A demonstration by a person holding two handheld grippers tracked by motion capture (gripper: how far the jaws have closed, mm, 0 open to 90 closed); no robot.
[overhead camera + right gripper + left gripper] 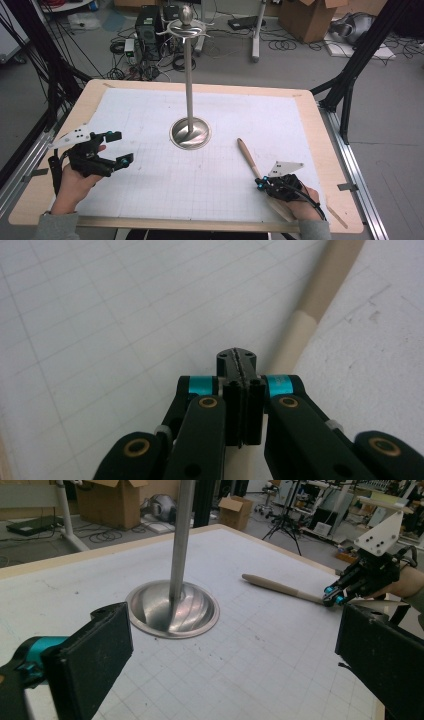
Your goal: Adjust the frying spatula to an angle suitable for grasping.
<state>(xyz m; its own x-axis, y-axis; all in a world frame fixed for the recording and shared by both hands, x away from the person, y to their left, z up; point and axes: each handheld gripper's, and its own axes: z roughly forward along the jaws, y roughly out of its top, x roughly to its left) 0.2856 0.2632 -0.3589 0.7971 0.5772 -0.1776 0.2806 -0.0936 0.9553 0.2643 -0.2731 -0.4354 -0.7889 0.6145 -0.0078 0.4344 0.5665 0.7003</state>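
High view: A wooden surface carries a white grid mat. A metal stand sits near the mat's centre, toward the far edge; its round base rests flat and its pole rises upright to a top with curved hooks. A wooden stick lies flat on the mat between the stand's base and the near right corner, its far end pointing toward the base, well apart from it. The left gripper is held near the left edge of the surface, its fingers set wide apart with nothing between them. The right gripper is at the near right part of the surface, directly at the near portion of the stick; its fingers are together.

Left gripper view: The two black fingers stand at the frame's sides, wide open and empty. Between them, farther off, the stand's base rests on the mat. The stick lies beyond it, with the right gripper at its near end.

Right gripper view: The fingers are pressed together with no visible gap. The stick runs diagonally just beside and beyond the fingertips; whether it touches them cannot be told.
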